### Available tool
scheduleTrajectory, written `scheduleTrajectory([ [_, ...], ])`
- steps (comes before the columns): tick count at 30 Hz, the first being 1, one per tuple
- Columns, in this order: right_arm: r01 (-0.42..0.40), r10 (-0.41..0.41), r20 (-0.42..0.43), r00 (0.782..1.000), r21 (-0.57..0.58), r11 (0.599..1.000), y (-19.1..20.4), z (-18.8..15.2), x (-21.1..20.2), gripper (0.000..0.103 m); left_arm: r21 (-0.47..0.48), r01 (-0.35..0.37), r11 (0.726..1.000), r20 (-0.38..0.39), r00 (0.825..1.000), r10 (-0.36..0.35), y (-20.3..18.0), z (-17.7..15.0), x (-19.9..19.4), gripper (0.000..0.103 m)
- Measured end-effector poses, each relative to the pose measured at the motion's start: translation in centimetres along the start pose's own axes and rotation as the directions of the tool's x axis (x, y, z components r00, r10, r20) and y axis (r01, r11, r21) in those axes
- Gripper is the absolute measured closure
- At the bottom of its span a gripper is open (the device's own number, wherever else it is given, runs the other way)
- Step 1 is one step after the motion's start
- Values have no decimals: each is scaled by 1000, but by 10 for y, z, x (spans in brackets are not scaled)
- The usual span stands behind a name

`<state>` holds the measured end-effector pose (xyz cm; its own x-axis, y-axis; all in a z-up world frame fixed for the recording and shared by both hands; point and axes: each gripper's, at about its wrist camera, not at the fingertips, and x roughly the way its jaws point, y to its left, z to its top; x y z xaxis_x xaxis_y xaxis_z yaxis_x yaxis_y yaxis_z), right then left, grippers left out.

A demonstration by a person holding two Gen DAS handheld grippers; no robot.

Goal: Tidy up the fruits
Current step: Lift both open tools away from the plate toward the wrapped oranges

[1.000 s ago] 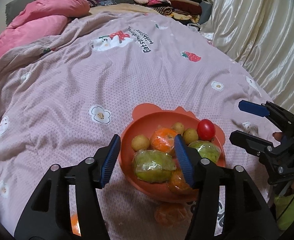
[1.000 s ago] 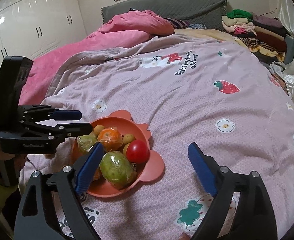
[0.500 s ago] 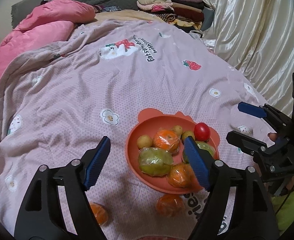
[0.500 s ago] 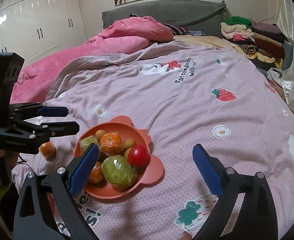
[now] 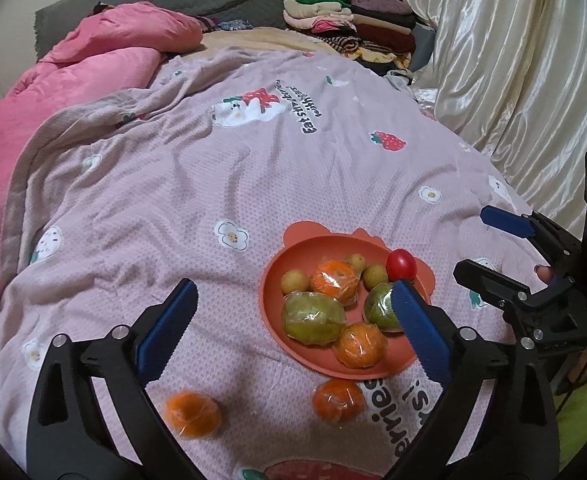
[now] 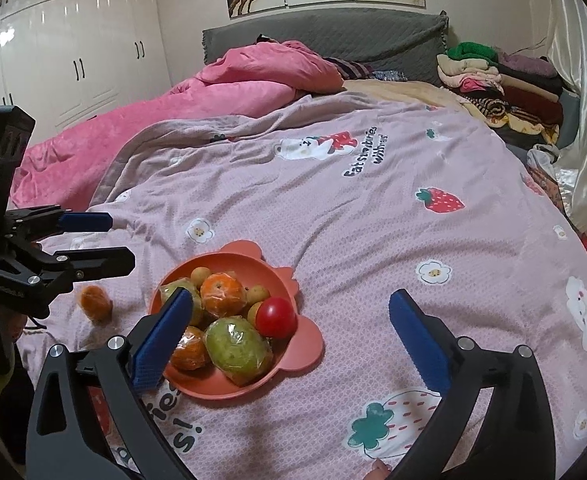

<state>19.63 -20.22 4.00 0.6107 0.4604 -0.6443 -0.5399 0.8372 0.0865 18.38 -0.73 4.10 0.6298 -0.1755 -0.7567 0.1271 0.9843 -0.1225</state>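
On the bed, both grippers hang empty with fingers opening wide over an orange bowl point(image 5: 273, 312) of wrapped fruit; two oranges point(image 5: 192, 414) lie loose on the blanket nearby, likely next to collect.

Bed point(image 5: 221, 168), orange bowl point(image 5: 271, 300), two loose oranges point(image 5: 192, 414)

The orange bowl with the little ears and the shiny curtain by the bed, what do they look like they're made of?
Orange bowl: likely silicone or soft plastic, going by its matte, even colour, thick rounded rim and moulded ear tabs. Curtain: looks like satin or a similar glossy woven fabric, cream, with bright highlights running along soft vertical folds.
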Motion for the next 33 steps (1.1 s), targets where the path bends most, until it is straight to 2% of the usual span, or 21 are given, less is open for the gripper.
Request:
scheduleTrajectory([
  [9,16,-16,8,1000,-5,1000,2,1,-2,5,-20,-28,999,6,1000,28,6,-1,-7,10],
  [21,-12,13,27,1000,-31,999,18,1,-14,5,-61,-68,996,9,998,68,28,-9,-22,10],
  [33,-37,40,44,998,-57,998,42,-2,-21,5,-102,-112,988,-15,994,111,53,-33,-30,10],
])
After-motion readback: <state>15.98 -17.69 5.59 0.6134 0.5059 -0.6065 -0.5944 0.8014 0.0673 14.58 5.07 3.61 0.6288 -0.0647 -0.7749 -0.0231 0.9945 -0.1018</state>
